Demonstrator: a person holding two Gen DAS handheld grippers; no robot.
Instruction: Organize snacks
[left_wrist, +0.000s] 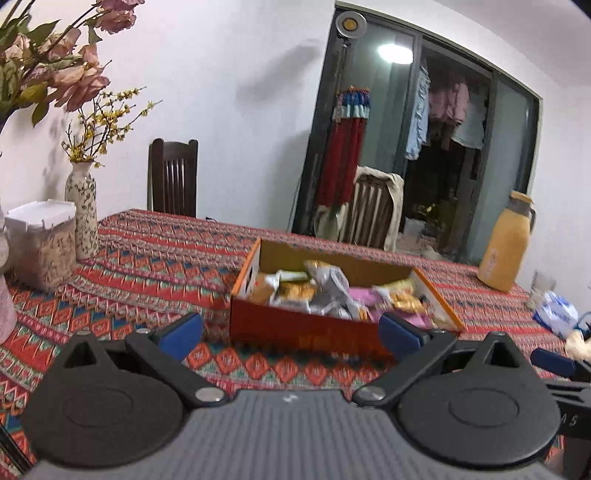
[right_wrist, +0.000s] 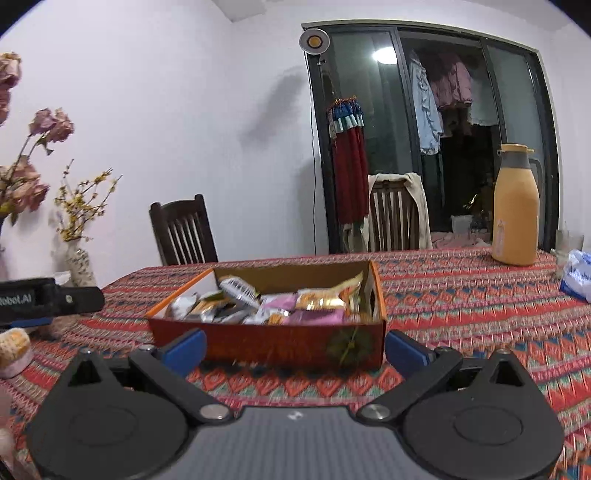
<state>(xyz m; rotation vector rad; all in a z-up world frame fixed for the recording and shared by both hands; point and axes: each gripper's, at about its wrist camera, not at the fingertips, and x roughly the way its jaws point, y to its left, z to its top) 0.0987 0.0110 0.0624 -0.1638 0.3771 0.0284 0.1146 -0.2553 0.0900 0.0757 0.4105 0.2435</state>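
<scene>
An orange cardboard box (left_wrist: 295, 328) (right_wrist: 258, 341) stands in the middle of the patterned table, filled with several wrapped snack packets (left_wrist: 325, 291) (right_wrist: 280, 304). My left gripper (left_wrist: 291, 334) is open just in front of the box, with nothing between its blue pads. My right gripper (right_wrist: 295, 350) is open as well, its pads spread wider than the box's near wall and holding nothing. The left gripper's body (right_wrist: 48, 299) shows at the left edge of the right wrist view. One blue pad of the right gripper (left_wrist: 552, 362) shows at the right edge of the left wrist view.
A yellow thermos jug (left_wrist: 506, 243) (right_wrist: 515, 206) stands at the far right, with a blue-white pack (left_wrist: 557, 314) (right_wrist: 576, 275) near it. A speckled vase (left_wrist: 83, 210), a lidded plastic container (left_wrist: 40, 243) and pink flowers (left_wrist: 55, 55) sit on the left. Two chairs (left_wrist: 171, 177) (right_wrist: 395, 214) stand behind the table (left_wrist: 155, 258).
</scene>
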